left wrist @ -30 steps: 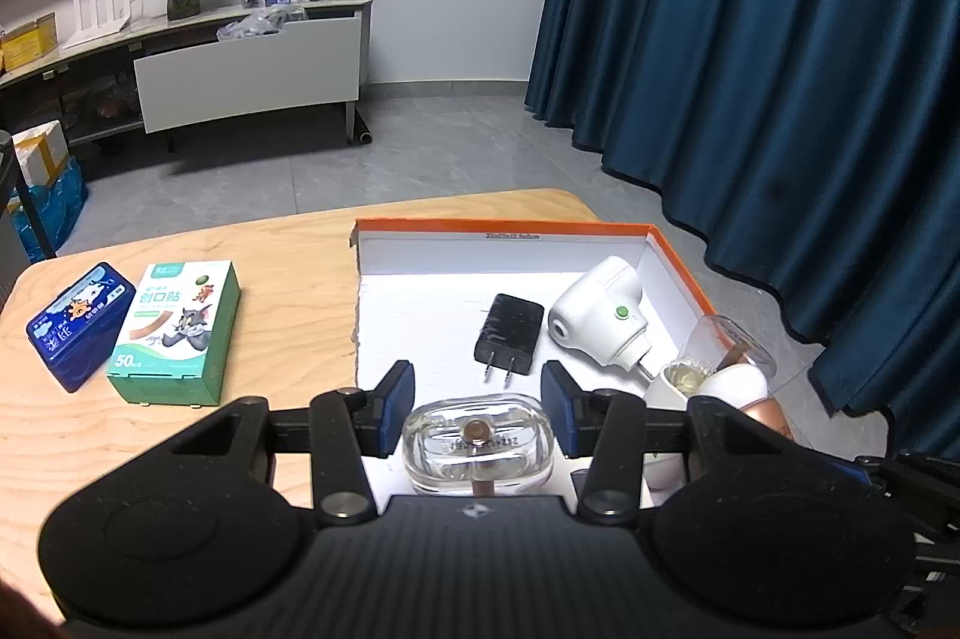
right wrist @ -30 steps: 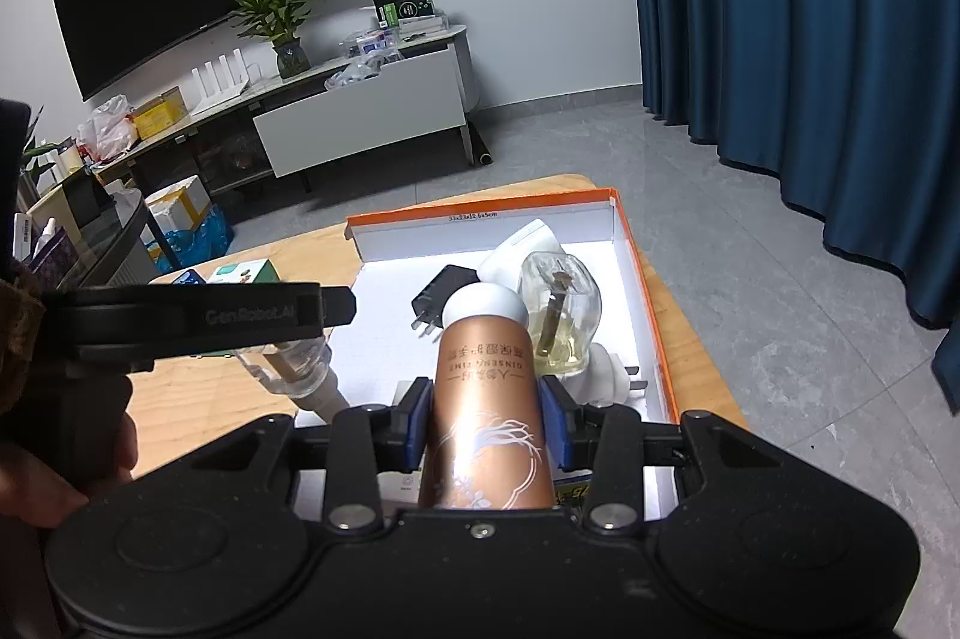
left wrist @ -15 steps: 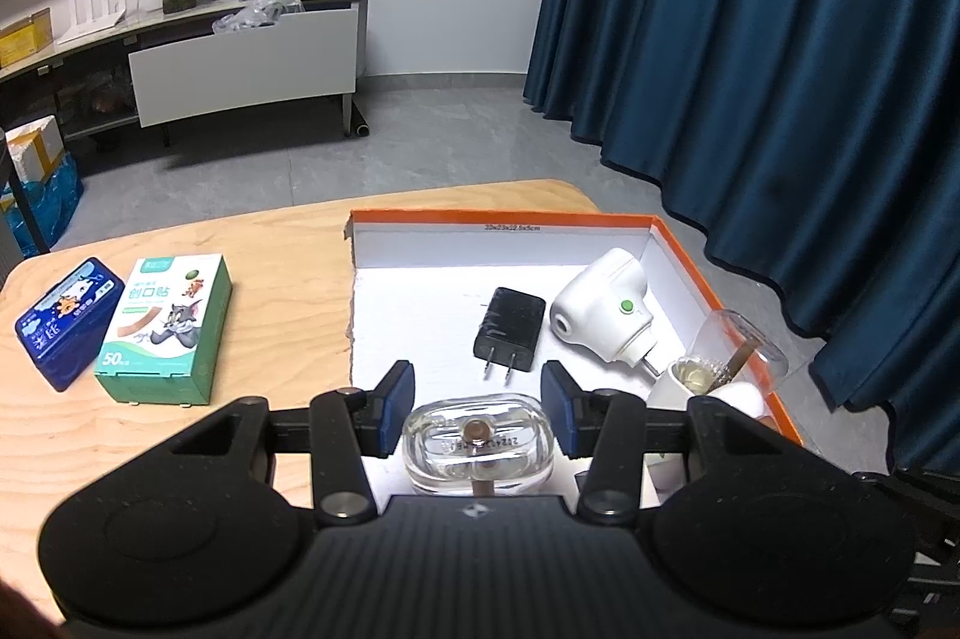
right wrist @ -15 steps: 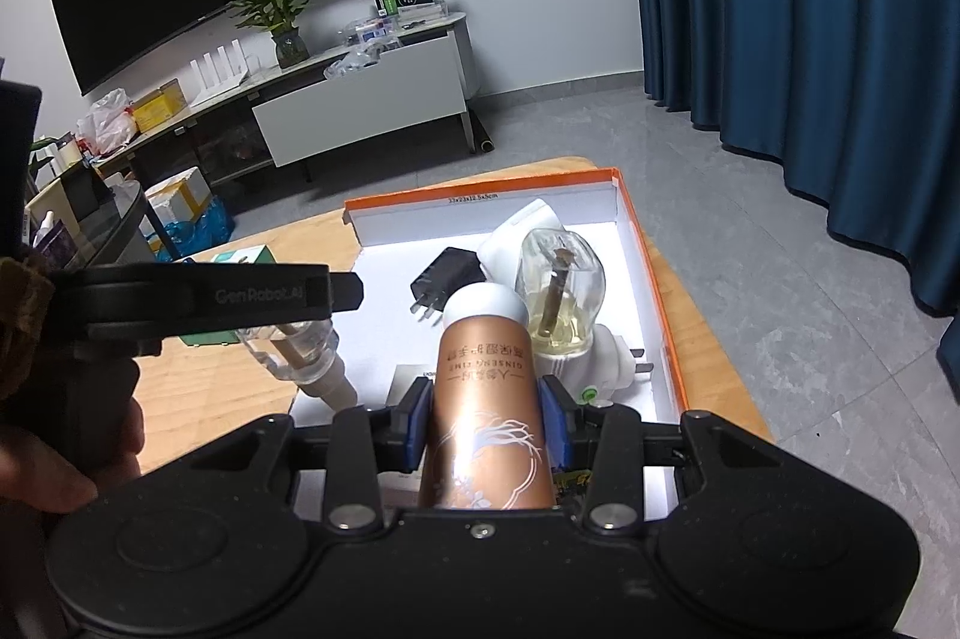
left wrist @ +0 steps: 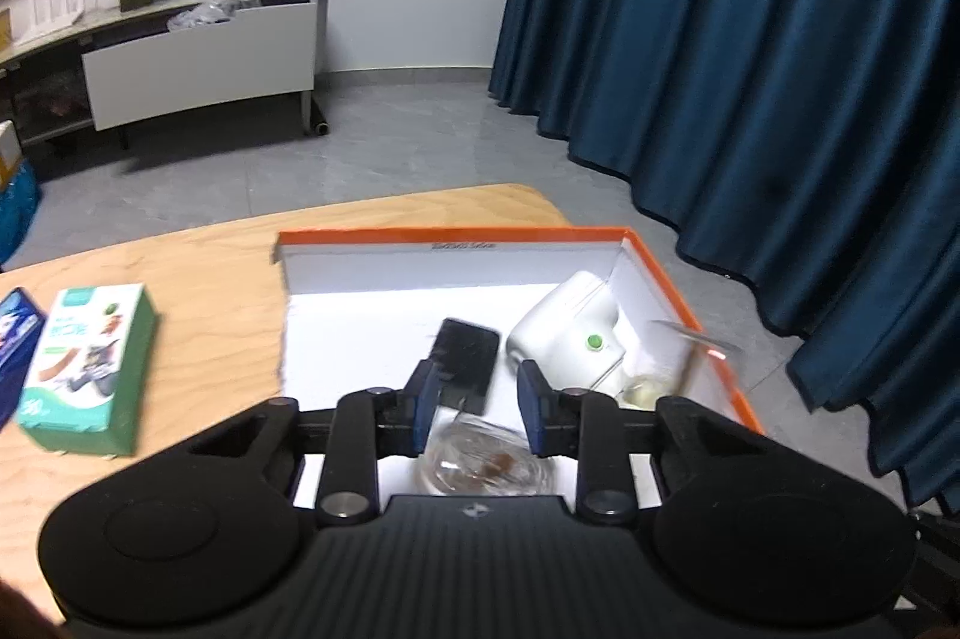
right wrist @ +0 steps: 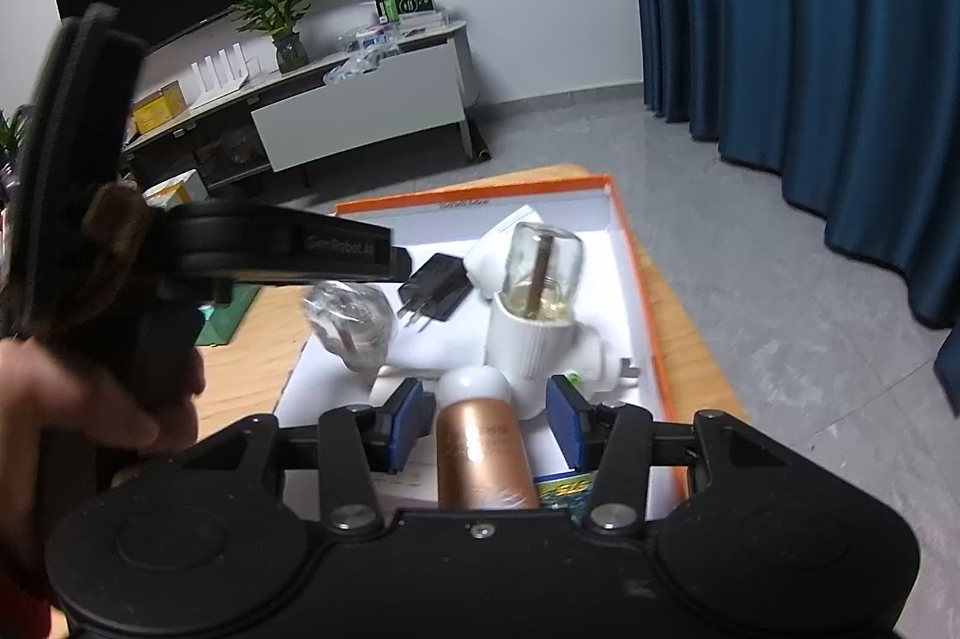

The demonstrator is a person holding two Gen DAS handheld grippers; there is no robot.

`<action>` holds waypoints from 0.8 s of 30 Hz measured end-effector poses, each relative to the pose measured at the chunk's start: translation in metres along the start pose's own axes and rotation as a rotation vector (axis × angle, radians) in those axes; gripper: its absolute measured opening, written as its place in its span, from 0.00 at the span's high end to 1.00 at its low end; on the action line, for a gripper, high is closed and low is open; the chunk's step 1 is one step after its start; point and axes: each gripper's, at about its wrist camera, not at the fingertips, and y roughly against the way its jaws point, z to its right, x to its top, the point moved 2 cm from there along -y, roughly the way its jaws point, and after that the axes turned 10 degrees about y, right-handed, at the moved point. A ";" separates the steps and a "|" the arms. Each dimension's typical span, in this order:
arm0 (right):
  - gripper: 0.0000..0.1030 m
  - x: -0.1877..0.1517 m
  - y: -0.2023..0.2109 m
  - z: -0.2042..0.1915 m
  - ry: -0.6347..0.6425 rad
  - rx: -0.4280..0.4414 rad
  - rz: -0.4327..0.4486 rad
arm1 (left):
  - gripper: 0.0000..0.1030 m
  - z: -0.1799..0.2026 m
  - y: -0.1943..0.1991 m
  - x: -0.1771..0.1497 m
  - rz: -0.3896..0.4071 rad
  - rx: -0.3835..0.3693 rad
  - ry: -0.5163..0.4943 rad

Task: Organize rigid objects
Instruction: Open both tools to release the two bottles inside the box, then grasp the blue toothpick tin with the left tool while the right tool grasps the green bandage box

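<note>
Copper bottle (right wrist: 483, 450) lies between the opening right gripper (right wrist: 486, 414), angled downward; left gripper (left wrist: 477, 405) clenched, empty.

Rigid items in orange-rimmed box (left wrist: 672, 279)
Copper bottle (right wrist: 483, 450), white cap toward 12 o'clock; clear glass bottle (right wrist: 351, 321) at its 10 o'clock; black charger (left wrist: 465, 360) flat.

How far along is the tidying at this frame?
Done: black charger and a white plug-in unit lie in the orange box. In hand: left gripper grips a clear bottle; right gripper opens around the copper bottle. Left: green box on the table.
</note>
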 end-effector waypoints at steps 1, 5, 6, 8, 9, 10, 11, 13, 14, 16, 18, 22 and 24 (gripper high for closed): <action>0.43 0.000 0.001 0.002 -0.009 -0.002 0.006 | 0.71 0.001 -0.002 0.001 0.004 -0.007 0.002; 0.43 0.001 0.005 0.007 -0.012 -0.003 0.018 | 0.70 0.003 -0.009 0.005 -0.005 -0.047 0.033; 0.42 0.000 0.006 0.007 -0.008 -0.001 0.021 | 0.68 0.003 -0.007 0.006 0.004 -0.052 0.037; 0.39 0.002 0.007 0.007 -0.004 0.002 0.025 | 0.65 0.001 -0.001 0.007 0.018 -0.051 0.040; 0.38 0.004 0.007 0.006 -0.005 0.004 0.027 | 0.64 -0.001 0.002 0.007 0.020 -0.045 0.037; 0.36 0.005 0.006 0.005 -0.003 0.007 0.028 | 0.63 -0.004 0.005 0.007 0.025 -0.035 0.039; 0.33 0.007 0.006 0.002 0.001 0.011 0.031 | 0.59 -0.008 0.009 0.008 0.029 -0.027 0.047; 0.29 0.009 0.005 -0.004 0.013 0.020 0.032 | 0.52 -0.021 0.020 0.006 0.045 0.001 0.064; 0.26 0.010 0.004 -0.007 0.019 0.023 0.033 | 0.48 -0.027 0.026 0.005 0.055 0.019 0.066; 0.23 0.013 0.002 -0.015 0.029 0.037 0.034 | 0.44 -0.043 0.039 0.000 0.069 0.062 0.081; 0.23 0.017 -0.001 -0.023 0.036 0.058 0.027 | 0.43 -0.060 0.051 -0.005 0.074 0.096 0.099; 0.21 0.025 -0.006 -0.042 0.062 0.103 0.020 | 0.39 -0.096 0.074 -0.015 0.097 0.184 0.117; 0.20 0.029 -0.008 -0.053 0.081 0.121 0.020 | 0.39 -0.114 0.082 -0.014 0.099 0.219 0.137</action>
